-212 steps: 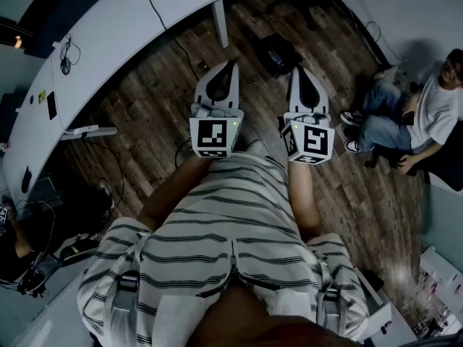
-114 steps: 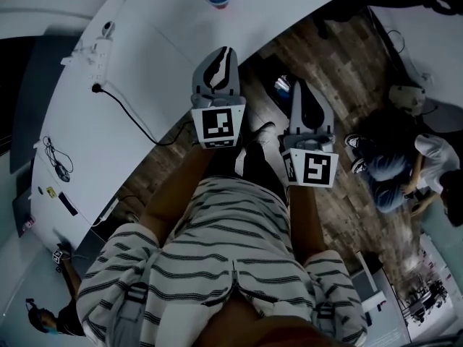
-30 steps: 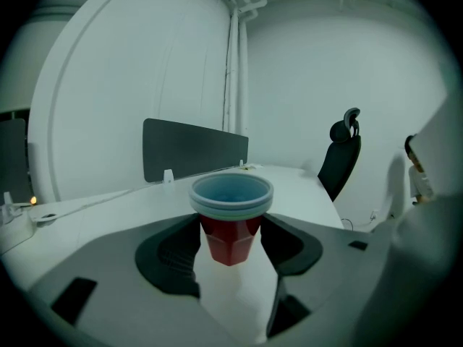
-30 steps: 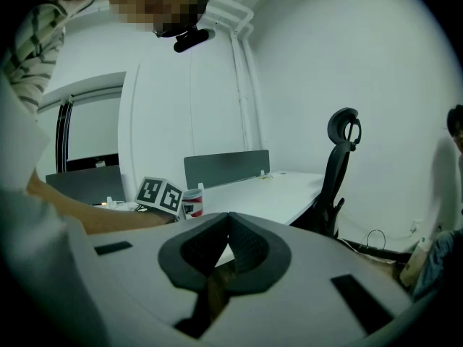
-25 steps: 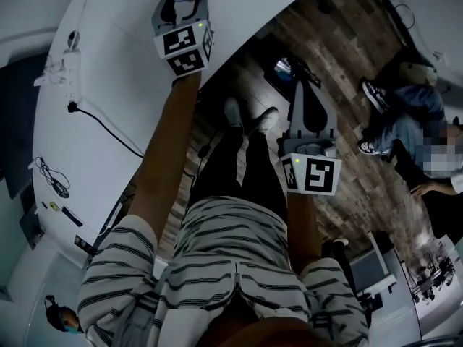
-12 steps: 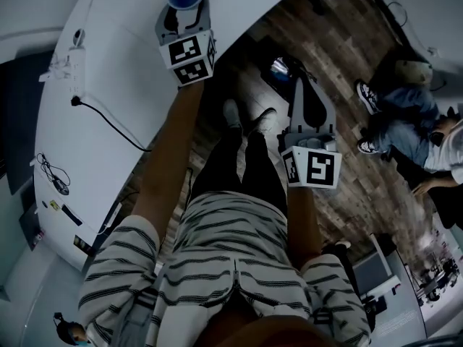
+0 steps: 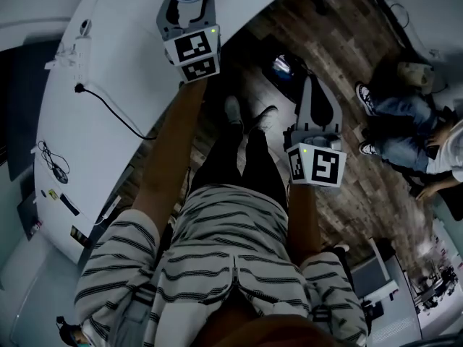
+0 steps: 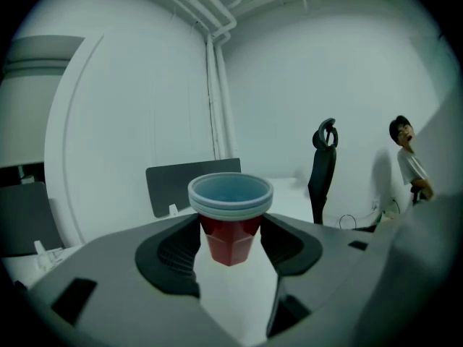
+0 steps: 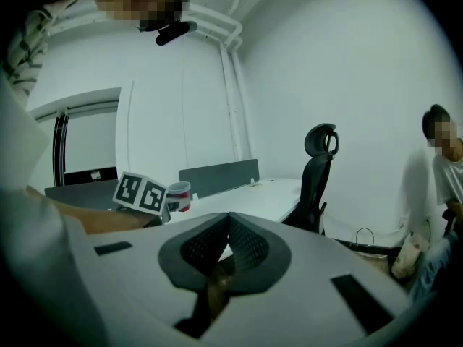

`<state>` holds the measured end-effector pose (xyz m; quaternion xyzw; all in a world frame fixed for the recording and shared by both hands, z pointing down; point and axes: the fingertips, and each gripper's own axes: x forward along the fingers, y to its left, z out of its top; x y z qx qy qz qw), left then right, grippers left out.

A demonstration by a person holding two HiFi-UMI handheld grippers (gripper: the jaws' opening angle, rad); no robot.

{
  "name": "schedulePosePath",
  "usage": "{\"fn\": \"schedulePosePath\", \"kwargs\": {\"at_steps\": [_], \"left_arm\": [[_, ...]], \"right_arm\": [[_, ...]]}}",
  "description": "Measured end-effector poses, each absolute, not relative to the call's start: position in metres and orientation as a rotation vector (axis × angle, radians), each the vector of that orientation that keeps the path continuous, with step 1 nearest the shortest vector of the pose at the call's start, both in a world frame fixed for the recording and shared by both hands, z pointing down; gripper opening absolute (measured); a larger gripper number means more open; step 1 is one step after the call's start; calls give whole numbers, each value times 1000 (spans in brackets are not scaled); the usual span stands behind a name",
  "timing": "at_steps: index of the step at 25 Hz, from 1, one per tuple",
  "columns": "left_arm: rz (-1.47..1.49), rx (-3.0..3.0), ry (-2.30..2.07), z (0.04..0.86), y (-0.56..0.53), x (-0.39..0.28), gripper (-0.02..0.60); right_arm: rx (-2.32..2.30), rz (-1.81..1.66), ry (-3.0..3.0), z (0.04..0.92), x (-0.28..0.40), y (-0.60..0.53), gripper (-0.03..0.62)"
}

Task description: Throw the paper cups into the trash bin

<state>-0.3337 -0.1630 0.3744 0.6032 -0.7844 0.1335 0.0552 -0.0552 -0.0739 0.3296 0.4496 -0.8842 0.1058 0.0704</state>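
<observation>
Left gripper (image 7: 189, 2) pinches the nested red paper cups (image 8: 230, 219) by the sides. Since a second ago they have lifted off the white desk (image 7: 116, 42). Pick looks done; carry comes next. Right gripper (image 9: 229, 221) has its jaws pressed together, empty. Trash bin not in view.

Dressed in a short-sleeved white shirt (image 7: 231, 266) with thin dark stripes, grey buckled straps (image 7: 134, 302) over both shoulders, black trousers (image 7: 242, 168) and pale shoes (image 7: 233, 110). Left hand-held gripper (image 7: 187, 11) and right hand-held gripper (image 7: 314, 96) alike: smooth grey shells, black ribbed pads (image 8: 170, 248), each with a cube (image 7: 194, 53) of black-and-white square markers and a small green light (image 7: 214, 29).
</observation>
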Motion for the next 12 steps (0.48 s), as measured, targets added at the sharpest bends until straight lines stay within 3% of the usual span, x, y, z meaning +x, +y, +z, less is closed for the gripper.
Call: {"fn": "schedulePosePath", "kwargs": {"at_steps": [12], "left_arm": [[307, 1832, -2352, 342, -137, -301, 278]], "right_arm": [[1422, 277, -2689, 298, -26, -71, 9]]}}
